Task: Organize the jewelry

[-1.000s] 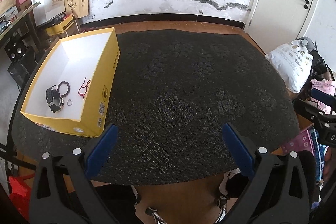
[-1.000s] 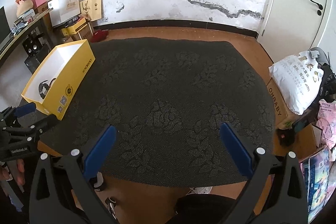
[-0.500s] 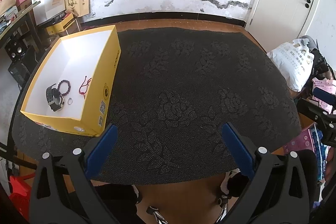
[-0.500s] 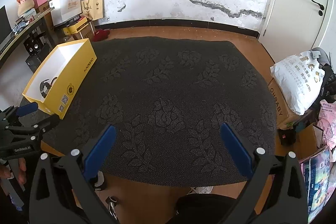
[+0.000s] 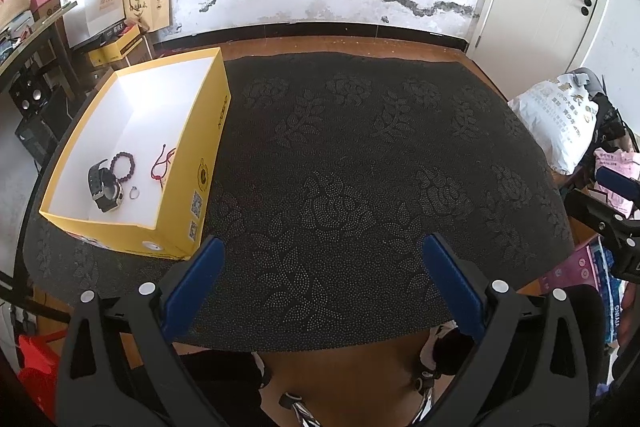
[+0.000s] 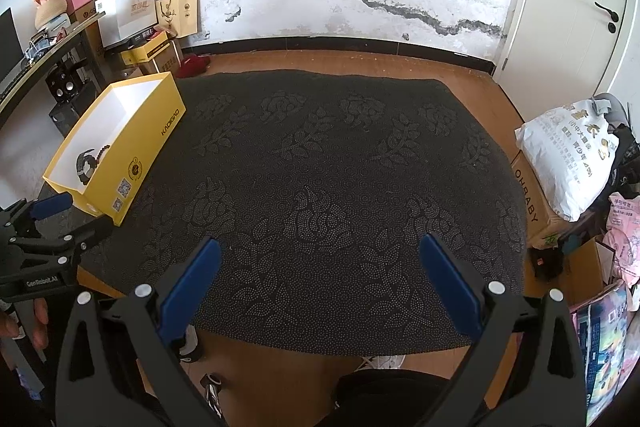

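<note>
Grippers first: left gripper hangs spread wide over the near edge of the mat, nothing between its blue fingers. Right gripper is the same, fully released and empty, also above the near mat edge. Both sit low and back, which reads as a rest pose, not an approach.

In the right wrist view a hand shows at the far left, wrapped on the handle of the left tool.

Black embossed mat covers the tabletop; I see no loose jewelry on it in either view. Judgement: the sorting is done or nearly so, since nothing is left out to collect.

Yellow box sits open on the left part of the mat, well apart from both grippers. All the jewelry is inside, clustered at its near end on the white floor:
- black watch, lying on its side
- dark bead bracelet, just beside the watch, possibly touching
- small ring, right of the watch
- red cord bracelet, near the right wall

Clustering at the near end fits drops made from the person's side. The far end of the box is bare.

Beyond the table: cracked white wall, door at right.
</note>
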Available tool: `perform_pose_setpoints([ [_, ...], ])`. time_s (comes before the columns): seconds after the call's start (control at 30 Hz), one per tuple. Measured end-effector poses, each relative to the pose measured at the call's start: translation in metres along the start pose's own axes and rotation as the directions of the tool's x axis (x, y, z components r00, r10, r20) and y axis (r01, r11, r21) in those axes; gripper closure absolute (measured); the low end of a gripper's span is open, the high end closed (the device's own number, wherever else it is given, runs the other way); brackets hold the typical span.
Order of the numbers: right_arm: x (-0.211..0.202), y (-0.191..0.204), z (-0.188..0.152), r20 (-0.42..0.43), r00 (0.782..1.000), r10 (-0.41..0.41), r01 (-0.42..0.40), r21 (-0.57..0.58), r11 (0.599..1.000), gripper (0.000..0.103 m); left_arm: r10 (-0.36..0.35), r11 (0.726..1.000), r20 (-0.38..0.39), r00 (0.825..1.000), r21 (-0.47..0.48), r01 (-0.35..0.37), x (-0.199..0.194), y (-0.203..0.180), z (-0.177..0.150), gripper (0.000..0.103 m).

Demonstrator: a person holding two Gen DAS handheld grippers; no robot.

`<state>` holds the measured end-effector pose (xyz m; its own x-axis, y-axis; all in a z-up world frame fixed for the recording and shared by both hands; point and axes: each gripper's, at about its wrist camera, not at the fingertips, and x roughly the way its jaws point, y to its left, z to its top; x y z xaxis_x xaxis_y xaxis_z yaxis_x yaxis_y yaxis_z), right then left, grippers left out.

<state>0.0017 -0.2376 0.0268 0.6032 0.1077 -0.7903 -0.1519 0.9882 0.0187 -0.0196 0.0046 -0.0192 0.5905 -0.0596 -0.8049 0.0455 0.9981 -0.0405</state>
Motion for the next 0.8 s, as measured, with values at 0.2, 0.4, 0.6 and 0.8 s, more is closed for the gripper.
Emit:
perform_pose_setpoints([
  [0.2,0.0005,-0.0012,0.0010,0.003,1.000,0.000,0.000,0.001,1.000,0.007,-0.002,1.000,0.002,1.000,0.006,0.002,-0.0003,-0.0007,0.0000,0.006],
  [0.4,0.0001,-0.0012,0.0013,0.003,1.000,0.001,-0.001,0.001,1.000,0.007,-0.005,1.000,-0.002,1.000,0.022,0.005,0.0020,-0.0014,-0.0017,0.006],
  [0.6,-0.0004,-0.0014,0.0014,0.007,1.000,0.000,0.000,0.000,1.000,0.007,-0.013,1.000,0.003,1.000,0.012,0.013,0.0006,-0.0008,-0.0011,0.006],
  [0.8,-0.0019,-0.0011,0.0010,0.012,1.000,0.001,-0.001,-0.001,1.000,0.007,-0.019,1.000,-0.011,1.000,0.002,0.019,0.0014,0.0019,-0.0012,0.006],
])
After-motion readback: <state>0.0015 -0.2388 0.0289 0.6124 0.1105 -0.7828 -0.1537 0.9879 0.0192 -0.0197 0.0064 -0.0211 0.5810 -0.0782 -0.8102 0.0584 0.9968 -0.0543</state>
